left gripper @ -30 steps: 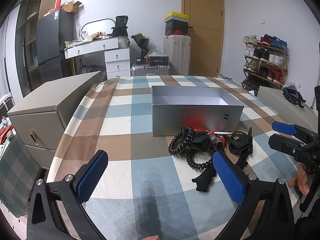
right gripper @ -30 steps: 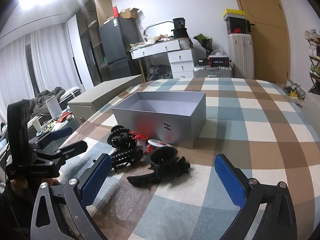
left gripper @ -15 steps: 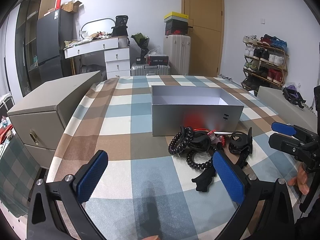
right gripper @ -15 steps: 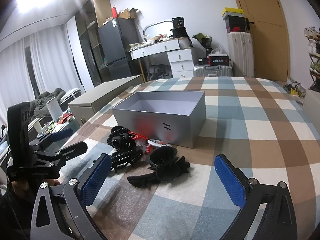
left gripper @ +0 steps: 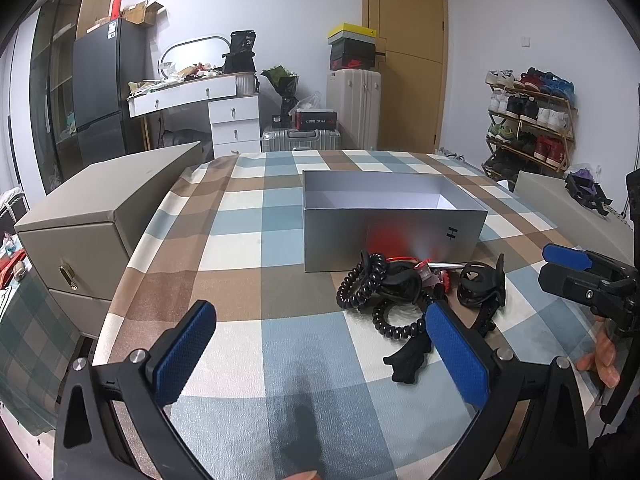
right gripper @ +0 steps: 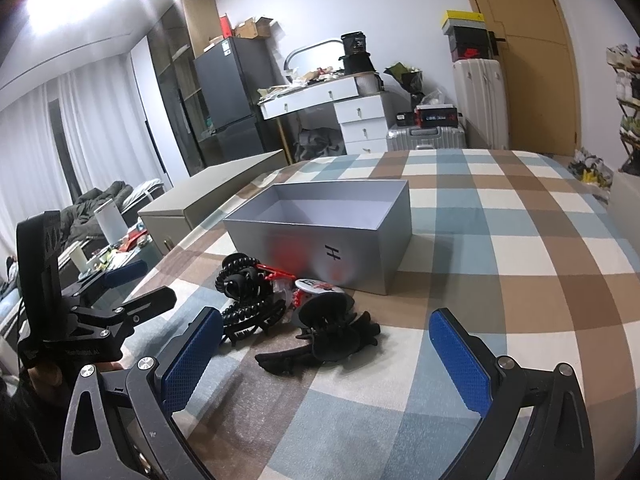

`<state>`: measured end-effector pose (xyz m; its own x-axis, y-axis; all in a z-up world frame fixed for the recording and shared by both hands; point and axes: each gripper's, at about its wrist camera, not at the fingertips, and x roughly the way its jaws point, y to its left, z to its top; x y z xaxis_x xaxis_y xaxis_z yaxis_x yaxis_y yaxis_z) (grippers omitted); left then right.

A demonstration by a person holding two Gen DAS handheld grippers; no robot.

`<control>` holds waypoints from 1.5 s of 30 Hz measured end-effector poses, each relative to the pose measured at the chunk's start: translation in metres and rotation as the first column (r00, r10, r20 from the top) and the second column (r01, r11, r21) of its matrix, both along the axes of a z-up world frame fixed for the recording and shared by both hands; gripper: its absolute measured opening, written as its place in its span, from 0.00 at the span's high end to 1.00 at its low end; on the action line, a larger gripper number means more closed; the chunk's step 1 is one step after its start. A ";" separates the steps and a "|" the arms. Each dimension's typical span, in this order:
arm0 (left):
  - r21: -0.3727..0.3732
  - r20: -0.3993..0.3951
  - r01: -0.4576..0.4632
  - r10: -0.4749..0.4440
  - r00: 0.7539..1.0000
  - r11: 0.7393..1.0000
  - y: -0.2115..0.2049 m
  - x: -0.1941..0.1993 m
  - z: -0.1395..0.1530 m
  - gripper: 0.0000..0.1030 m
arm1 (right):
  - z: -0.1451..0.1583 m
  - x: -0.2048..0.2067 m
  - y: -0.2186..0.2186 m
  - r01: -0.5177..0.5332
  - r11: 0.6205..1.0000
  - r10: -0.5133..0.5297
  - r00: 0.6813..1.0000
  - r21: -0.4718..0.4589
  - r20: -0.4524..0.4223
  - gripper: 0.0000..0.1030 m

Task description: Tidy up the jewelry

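Silver box (left gripper: 384,236) and black hair clips (right gripper: 332,340) on a blue-brown-white checked cloth (left gripper: 240,216).

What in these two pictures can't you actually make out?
- Floor of the open silver cardboard box: its near wall hides most of it in both views.
- Tangled pile of black coiled hair ties and claw clips: overlapping pieces, so no count; the left gripper finger covers part in the left view.
- Round badge's print: too small.
- Red smear on the box front: blurred.
- The person: only fingertips show, cut off at the edge.
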<state>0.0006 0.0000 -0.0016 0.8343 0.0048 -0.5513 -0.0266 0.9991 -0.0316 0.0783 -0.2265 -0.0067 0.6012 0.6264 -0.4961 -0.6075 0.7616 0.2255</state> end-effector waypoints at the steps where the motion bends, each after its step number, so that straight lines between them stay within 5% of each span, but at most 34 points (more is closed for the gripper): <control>1: 0.001 0.000 0.001 -0.001 1.000 1.000 0.000 0.000 0.000 0.01 | 0.000 0.000 0.000 0.001 1.000 -0.001 1.000 0.001 -0.001 0.00; 28: -0.013 0.007 0.062 -0.061 0.998 0.998 -0.008 0.003 0.006 0.01 | 0.004 0.015 -0.004 0.047 0.997 -0.052 0.994 -0.063 -0.092 0.00; 33: 0.008 -0.042 0.079 -0.078 0.996 0.997 -0.012 0.009 0.001 0.01 | -0.002 0.021 0.009 0.009 0.995 -0.021 0.993 -0.102 -0.119 0.01; 45: 0.009 -0.107 0.088 -0.086 0.991 0.996 -0.012 0.017 -0.005 0.01 | -0.019 0.041 0.038 -0.065 0.981 0.029 0.979 -0.180 -0.200 0.38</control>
